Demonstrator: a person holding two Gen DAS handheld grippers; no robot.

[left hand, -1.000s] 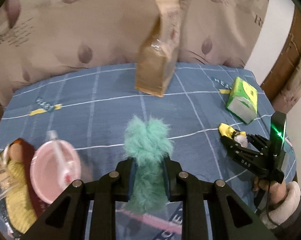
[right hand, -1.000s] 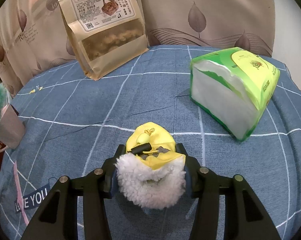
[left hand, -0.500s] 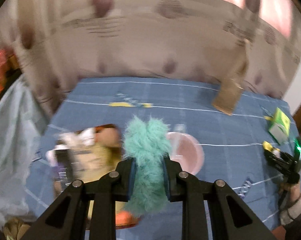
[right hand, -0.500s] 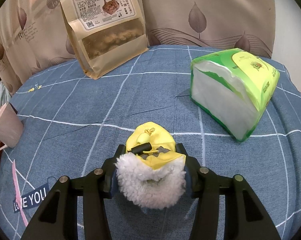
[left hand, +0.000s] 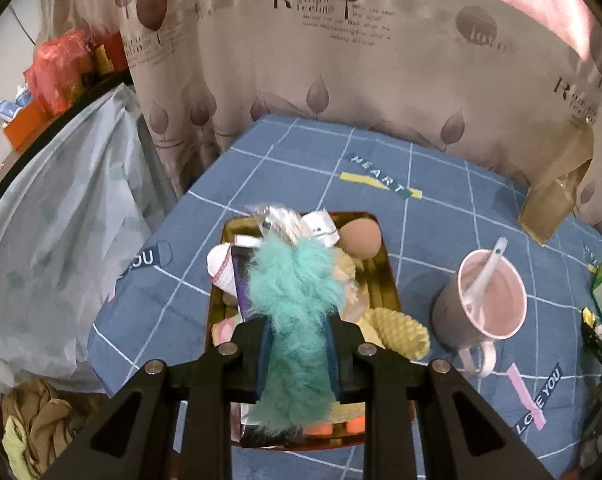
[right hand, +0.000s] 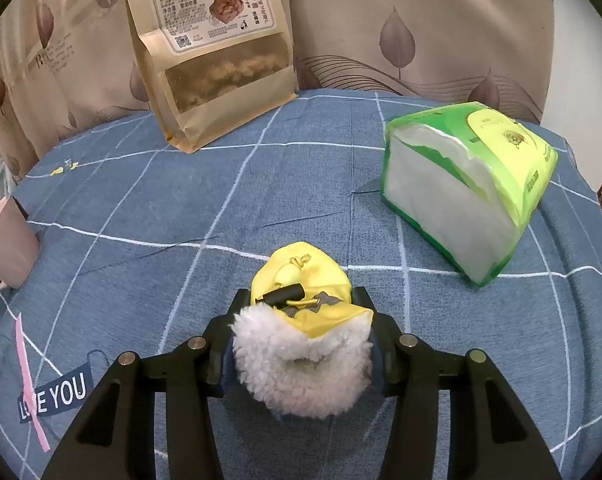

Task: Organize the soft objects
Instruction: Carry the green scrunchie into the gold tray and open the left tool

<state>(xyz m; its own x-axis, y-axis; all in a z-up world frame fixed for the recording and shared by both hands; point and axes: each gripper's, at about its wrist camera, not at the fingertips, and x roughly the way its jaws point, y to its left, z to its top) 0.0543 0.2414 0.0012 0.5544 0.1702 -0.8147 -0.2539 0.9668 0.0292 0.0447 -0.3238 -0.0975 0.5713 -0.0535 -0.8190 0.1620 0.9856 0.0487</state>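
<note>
Teal fluffy toy (left hand: 297,300): I have it pinched in the left gripper (left hand: 297,354), jaws closed on its lower half, its long axis running straight out along the fingers.
Left gripper to tray: I hold the toy directly above the gold tray (left hand: 387,276), which lies forward and below; the toy's tip hangs over the heap already in there.
Tray contents: a brown egg-shaped piece (left hand: 361,236) at the far end, a knitted yellow item (left hand: 397,330) at the near right, wrappers and white cloth in between. Crowded, I judge.
Deciding relation: the drop spot is under the left gripper, so I reckon a short descent and release is all that's needed; the left hand is plainly the nearer one.
Pink mug (left hand: 487,300): stands just right of the tray, spoon inside; I'd keep clear of it.
Yellow fleece pouch (right hand: 301,320): gripped in the right gripper (right hand: 301,344), jaws closed on its white fleecy end, low over the blue cloth (right hand: 141,280), well apart from the tray.
Beyond: tissue pack (right hand: 469,196) right, snack bag (right hand: 217,52) at the back.
</note>
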